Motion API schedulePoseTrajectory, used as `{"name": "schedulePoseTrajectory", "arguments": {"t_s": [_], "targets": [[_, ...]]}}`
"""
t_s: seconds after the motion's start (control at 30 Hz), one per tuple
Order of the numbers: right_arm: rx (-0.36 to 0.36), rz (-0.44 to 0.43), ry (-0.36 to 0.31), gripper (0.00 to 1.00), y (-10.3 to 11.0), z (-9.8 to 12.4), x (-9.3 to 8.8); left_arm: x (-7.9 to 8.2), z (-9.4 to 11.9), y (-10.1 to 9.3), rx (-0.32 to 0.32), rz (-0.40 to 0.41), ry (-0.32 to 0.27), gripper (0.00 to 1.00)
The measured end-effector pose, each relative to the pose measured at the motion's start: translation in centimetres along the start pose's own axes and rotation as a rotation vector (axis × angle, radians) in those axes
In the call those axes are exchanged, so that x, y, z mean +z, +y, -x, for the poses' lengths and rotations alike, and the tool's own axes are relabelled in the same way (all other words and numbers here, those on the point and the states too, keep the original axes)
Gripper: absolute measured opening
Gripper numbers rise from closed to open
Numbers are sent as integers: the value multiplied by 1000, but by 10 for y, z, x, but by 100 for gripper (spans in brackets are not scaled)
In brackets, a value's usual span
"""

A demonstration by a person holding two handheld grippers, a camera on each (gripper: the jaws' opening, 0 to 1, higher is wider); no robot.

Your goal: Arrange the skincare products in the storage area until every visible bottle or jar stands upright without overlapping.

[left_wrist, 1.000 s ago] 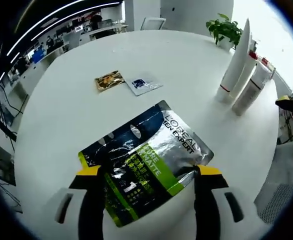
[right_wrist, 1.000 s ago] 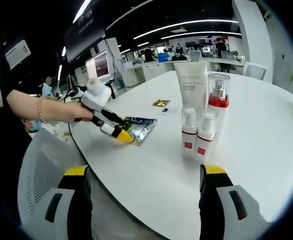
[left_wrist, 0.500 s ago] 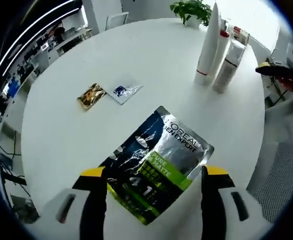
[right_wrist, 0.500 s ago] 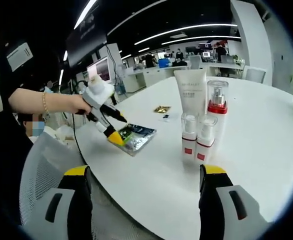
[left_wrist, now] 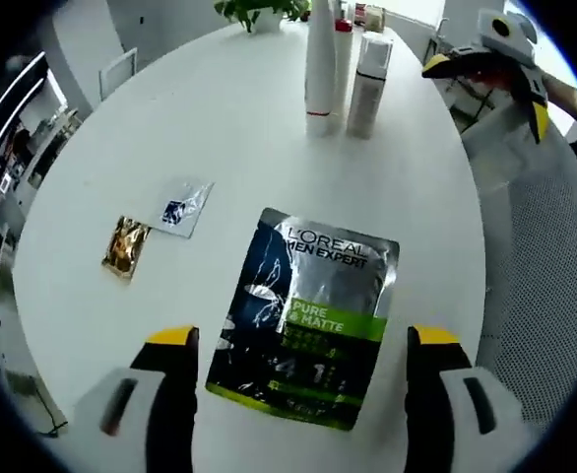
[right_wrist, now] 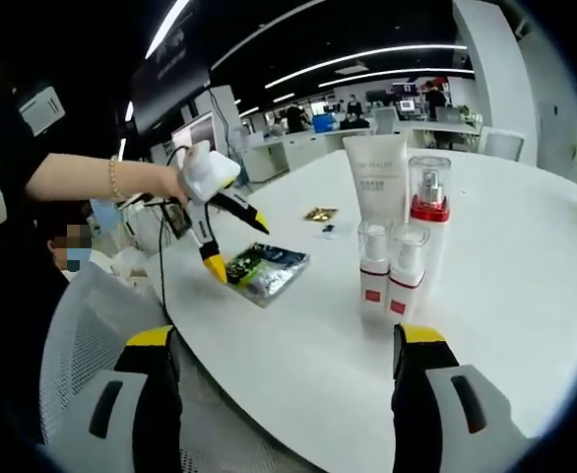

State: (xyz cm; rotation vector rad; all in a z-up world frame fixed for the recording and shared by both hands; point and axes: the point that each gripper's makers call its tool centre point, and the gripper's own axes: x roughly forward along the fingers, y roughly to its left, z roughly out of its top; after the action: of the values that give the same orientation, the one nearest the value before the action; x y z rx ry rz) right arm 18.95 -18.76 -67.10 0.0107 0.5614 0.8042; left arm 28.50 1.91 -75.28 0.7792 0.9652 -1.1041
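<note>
On the round white bench [right_wrist: 485, 296], a white tube [right_wrist: 375, 177] and three red-banded pump bottles [right_wrist: 399, 276] stand upright; left, open yellow-tipped tongs [right_wrist: 237, 241] hover over a flat silver-green sachet [right_wrist: 266, 270].

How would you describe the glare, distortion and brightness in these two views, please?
Left gripper view: the foil sachet shows silver glare near its top, and the round white table bulges with fisheye curvature. Right gripper view: ceiling strip lights bend into arcs, the background office is dim, and the white tube and pump bottles are sharp and evenly lit.
</note>
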Motion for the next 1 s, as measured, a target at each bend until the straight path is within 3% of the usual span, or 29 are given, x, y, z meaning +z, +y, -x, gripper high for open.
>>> {"name": "schedulePoseTrajectory", "arguments": {"t_s": [0.27, 0.3, 0.63, 0.77, 0.83, 0.93, 1.0], "targets": [[-10, -10, 3, 89, -3, 1, -1, -26, -18, 5, -16, -27, 49, 87], [-13, -11, 3, 89, -3, 1, -1, -24, -18, 0, -50, 24, 23, 86], [-13, -19, 20, 89, -4, 0, -4, -25, -21, 13, -22, 18, -5, 92], [-23, -20, 11, 88, -6, 1, -3, -20, -21, 11, -10, 30, -25, 92], [-24, -22, 11, 88, -6, 1, -3, -18, -20, 11, 1, 49, -35, 90], [-24, -14, 13, 88, -6, 1, -3, -14, -18, 12, 25, 104, -66, 78], [-24, -13, 17, 88, -6, 1, -4, -10, -19, 10, 51, 149, -102, 75]]}}
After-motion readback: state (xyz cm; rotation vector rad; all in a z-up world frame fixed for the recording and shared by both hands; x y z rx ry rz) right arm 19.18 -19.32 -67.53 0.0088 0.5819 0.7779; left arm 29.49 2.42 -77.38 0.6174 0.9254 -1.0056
